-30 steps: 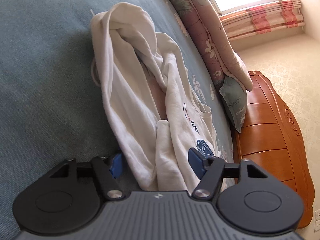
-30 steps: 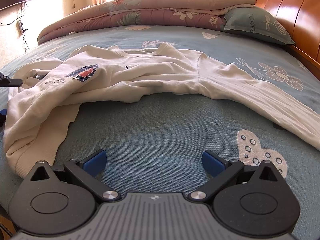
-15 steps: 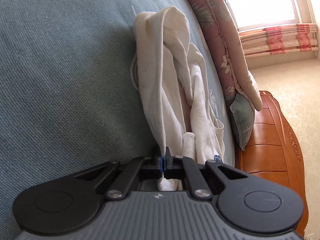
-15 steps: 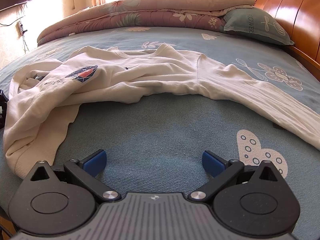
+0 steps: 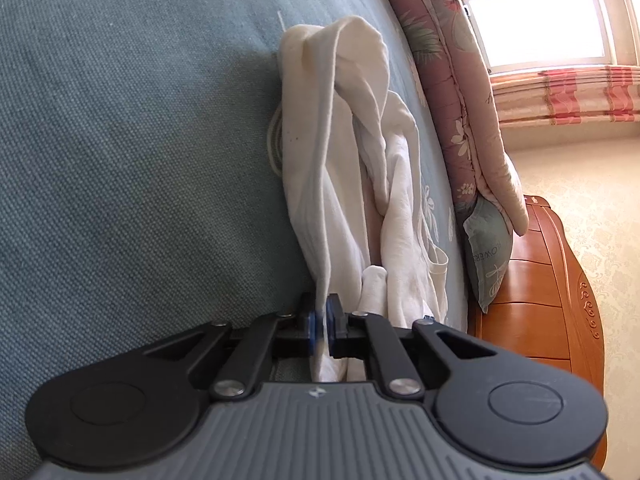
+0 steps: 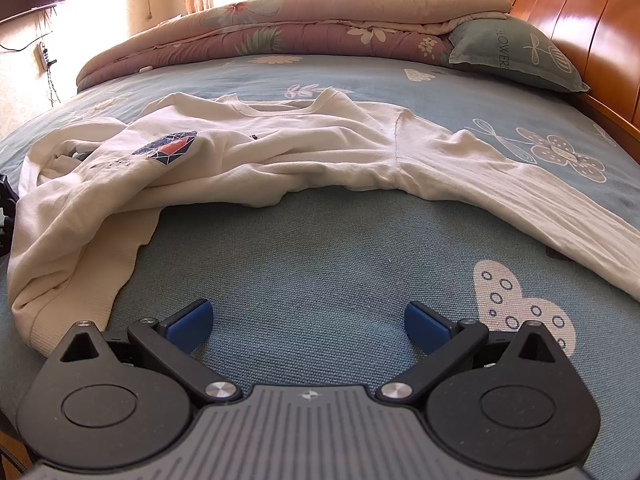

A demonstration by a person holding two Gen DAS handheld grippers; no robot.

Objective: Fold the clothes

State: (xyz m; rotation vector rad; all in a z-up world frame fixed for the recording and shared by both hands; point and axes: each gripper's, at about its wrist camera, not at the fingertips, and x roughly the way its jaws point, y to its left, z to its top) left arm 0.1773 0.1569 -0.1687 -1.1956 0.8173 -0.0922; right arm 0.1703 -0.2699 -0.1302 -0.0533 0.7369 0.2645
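Note:
A cream long-sleeved sweatshirt (image 6: 280, 148) with a blue and red print lies crumpled across the blue bedspread (image 6: 320, 272), one sleeve stretched out to the right. In the left wrist view the same sweatshirt (image 5: 340, 128) runs away from the camera as a bunched strip. My left gripper (image 5: 320, 312) pinches its near edge, with a thin fold of cloth between the blue pads; the jaws are easing open a little. My right gripper (image 6: 308, 320) hovers open over bare bedspread in front of the garment, with nothing between its fingers.
A folded pink floral quilt (image 6: 300, 20) lies along the far side of the bed. A teal pillow (image 6: 512, 52) leans by the wooden headboard (image 6: 580, 8) at the right. A bright window sits behind the quilt.
My left gripper went from wide open around the sweatshirt's edge to closed on it, and rolled slightly. The cloth is now pulled into a narrower strip. The right gripper stayed still.

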